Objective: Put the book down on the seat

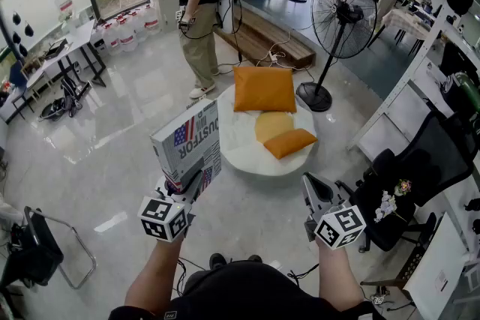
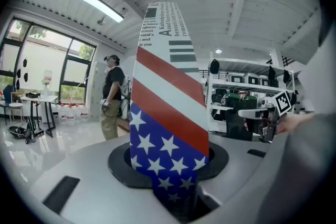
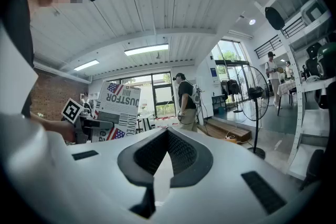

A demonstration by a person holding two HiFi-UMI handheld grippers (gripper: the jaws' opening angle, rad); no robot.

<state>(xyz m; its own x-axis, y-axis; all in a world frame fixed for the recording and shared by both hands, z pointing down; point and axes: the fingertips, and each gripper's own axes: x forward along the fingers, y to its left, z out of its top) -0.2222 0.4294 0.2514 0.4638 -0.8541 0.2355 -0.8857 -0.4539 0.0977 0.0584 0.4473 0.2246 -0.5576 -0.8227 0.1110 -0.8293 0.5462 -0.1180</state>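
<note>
My left gripper (image 1: 189, 189) is shut on the lower edge of a large book (image 1: 189, 148) with a stars-and-stripes cover, held upright and tilted. In the left gripper view the book (image 2: 168, 113) rises straight out from between the jaws of this gripper (image 2: 172, 189). The seat (image 1: 234, 152), a low round white pouf, lies on the floor just beyond the book, with a big orange cushion (image 1: 264, 88) and two smaller cushions (image 1: 283, 137) on it. My right gripper (image 1: 315, 195) hangs empty to the right, tips together (image 3: 167, 132); its view shows the book (image 3: 119, 107) off to the left.
A person (image 1: 199, 11) stands behind the seat. A pedestal fan (image 1: 341, 19) is right of the cushions, beside a low wooden platform (image 1: 262, 37). A black office chair (image 1: 420, 176) is at my right and a black folding chair (image 1: 34, 251) at my left. Shiny bare floor surrounds the seat.
</note>
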